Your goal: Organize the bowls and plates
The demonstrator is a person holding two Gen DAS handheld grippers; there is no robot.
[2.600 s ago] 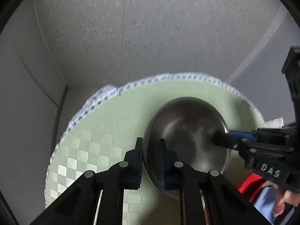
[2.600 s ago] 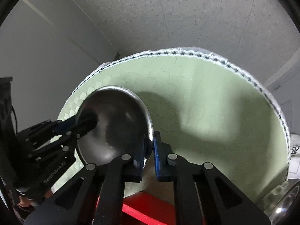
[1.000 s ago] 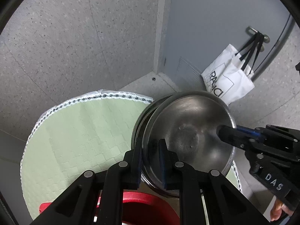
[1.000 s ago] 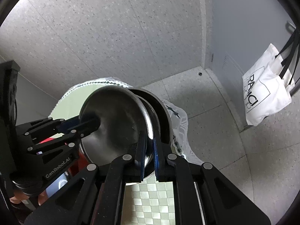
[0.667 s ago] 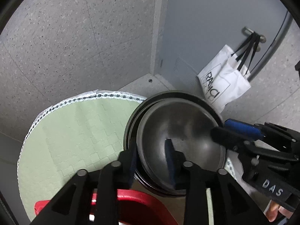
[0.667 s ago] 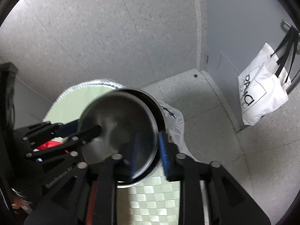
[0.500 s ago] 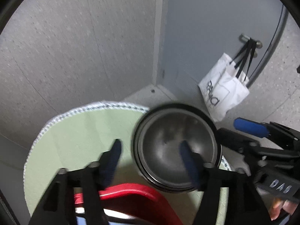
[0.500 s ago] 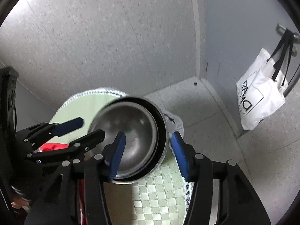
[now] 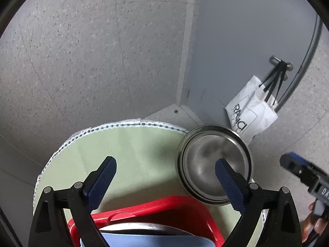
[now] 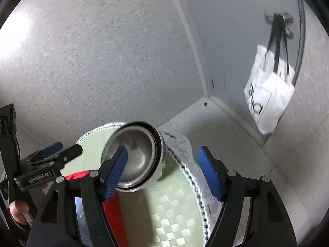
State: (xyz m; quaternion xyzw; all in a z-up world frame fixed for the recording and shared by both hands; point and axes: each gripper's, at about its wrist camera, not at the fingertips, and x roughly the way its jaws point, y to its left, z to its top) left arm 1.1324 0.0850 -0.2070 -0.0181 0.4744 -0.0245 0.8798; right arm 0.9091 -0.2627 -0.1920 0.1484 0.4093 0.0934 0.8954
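The left tool (image 9: 165,174) is spread wide, its blue-padded fingers (image 9: 101,180) holding nothing. The right tool (image 10: 162,169) is likewise spread, with nothing between its blue pads (image 10: 115,169).

The steel bowl (image 9: 213,164) sits nested inside another steel bowl (a second rim shows just outside the first). In the left wrist view the stack lies at about 3 o'clock of the round worktop (image 9: 133,150), close to its edge, on a pale green checked cloth with a white, dark-stitched border. The left tool's right finger overlaps the stack's lower right part in the picture; whether it touches cannot be told. In the right wrist view the same stack (image 10: 133,156) sits at about 10 o'clock from the frame's middle, near the cloth's border, with the right tool's left finger crossing in front of its lower left rim.

A red basket (image 9: 160,212) stands at 6 o'clock of the worktop, just beside the stack, holding a metal-rimmed piece and something pale blue whose kind I cannot tell.

Each view catches the other tool at its edge: the right one at 3 o'clock in the left view, the left one at 9 o'clock in the right view, fingertips apart.

A white tote bag (image 9: 250,115) with black lettering hangs by black straps from a door handle (image 9: 281,63) beyond the worktop, at about 2 o'clock.
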